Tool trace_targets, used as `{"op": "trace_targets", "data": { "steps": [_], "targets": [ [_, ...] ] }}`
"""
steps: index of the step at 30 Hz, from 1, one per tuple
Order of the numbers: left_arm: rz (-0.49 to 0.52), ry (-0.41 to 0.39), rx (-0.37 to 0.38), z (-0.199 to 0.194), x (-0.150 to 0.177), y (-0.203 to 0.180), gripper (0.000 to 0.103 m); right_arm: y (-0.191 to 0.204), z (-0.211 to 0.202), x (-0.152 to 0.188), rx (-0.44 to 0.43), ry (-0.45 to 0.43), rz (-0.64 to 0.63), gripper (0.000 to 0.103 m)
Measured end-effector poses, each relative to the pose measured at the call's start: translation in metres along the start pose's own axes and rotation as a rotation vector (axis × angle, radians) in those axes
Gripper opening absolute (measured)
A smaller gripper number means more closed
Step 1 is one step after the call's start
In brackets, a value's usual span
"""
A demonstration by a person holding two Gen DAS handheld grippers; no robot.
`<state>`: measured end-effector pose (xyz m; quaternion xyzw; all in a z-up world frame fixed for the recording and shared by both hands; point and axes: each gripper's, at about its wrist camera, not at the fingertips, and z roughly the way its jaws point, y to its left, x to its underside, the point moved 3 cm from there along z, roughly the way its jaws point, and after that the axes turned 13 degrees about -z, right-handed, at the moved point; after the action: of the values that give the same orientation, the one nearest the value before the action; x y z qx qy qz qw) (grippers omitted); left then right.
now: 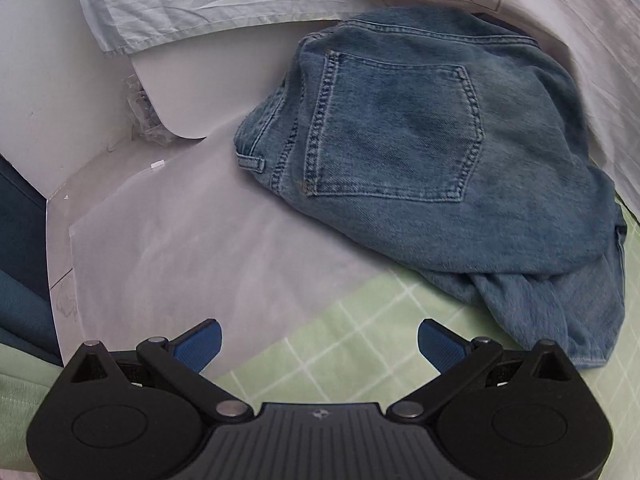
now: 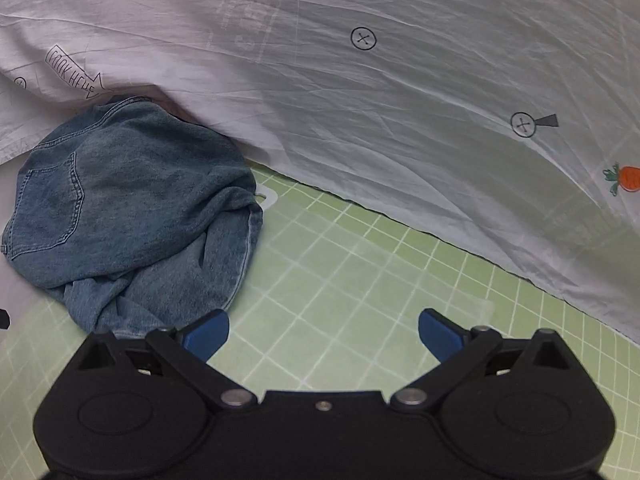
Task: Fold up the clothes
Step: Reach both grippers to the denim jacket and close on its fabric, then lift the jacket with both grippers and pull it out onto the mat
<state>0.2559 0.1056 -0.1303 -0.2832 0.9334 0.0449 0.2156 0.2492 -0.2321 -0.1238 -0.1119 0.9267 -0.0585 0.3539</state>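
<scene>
A pair of blue denim jeans (image 1: 432, 152) lies bunched in a heap, back pocket facing up, ahead and to the right of my left gripper (image 1: 319, 344). That gripper is open, its blue pads wide apart with nothing between them. In the right wrist view the jeans (image 2: 132, 216) sit at the left, partly tucked under a white printed sheet (image 2: 360, 92). My right gripper (image 2: 324, 334) is open over the green grid mat (image 2: 360, 280), its left pad close to the heap's near edge. A leg hem trails toward the front.
The white printed sheet (image 1: 560, 20) drapes across the back. A pale blue cloth (image 1: 192, 4) lies at the upper left, over white paper sheets (image 1: 180, 220). Crumpled clear plastic (image 1: 146, 116) sits by the paper. Dark teal fabric (image 1: 20, 248) is at the far left edge.
</scene>
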Motion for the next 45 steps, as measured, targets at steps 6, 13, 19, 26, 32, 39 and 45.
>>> {"op": "trace_targets", "data": {
  "steps": [6,13,19,26,32,39,45],
  "targets": [
    [-0.102,-0.022,0.012,0.028,-0.049,0.001,0.102,0.020,0.068,-0.051,-0.089,-0.032,0.078,0.097],
    [-0.163,-0.009,0.085,0.057,-0.070,-0.012,0.092,0.053,0.125,-0.088,-0.185,-0.056,0.075,0.097],
    [-0.172,-0.022,0.174,0.065,-0.071,-0.026,0.077,0.077,0.153,-0.092,-0.252,-0.021,0.025,0.094],
    [-0.216,-0.071,0.240,0.051,-0.065,-0.029,0.027,0.090,0.115,-0.084,-0.259,-0.122,-0.080,0.011],
    [-0.225,-0.121,0.285,0.008,-0.059,-0.022,0.017,0.094,0.056,-0.076,-0.229,-0.221,-0.154,0.009],
    [-0.175,-0.130,0.387,-0.059,-0.025,0.003,0.016,0.079,-0.038,-0.050,-0.173,-0.289,-0.071,0.008],
    [-0.098,-0.083,0.415,-0.101,0.046,0.025,0.016,0.064,-0.102,0.009,-0.141,-0.283,0.010,0.008]
  ]
}}
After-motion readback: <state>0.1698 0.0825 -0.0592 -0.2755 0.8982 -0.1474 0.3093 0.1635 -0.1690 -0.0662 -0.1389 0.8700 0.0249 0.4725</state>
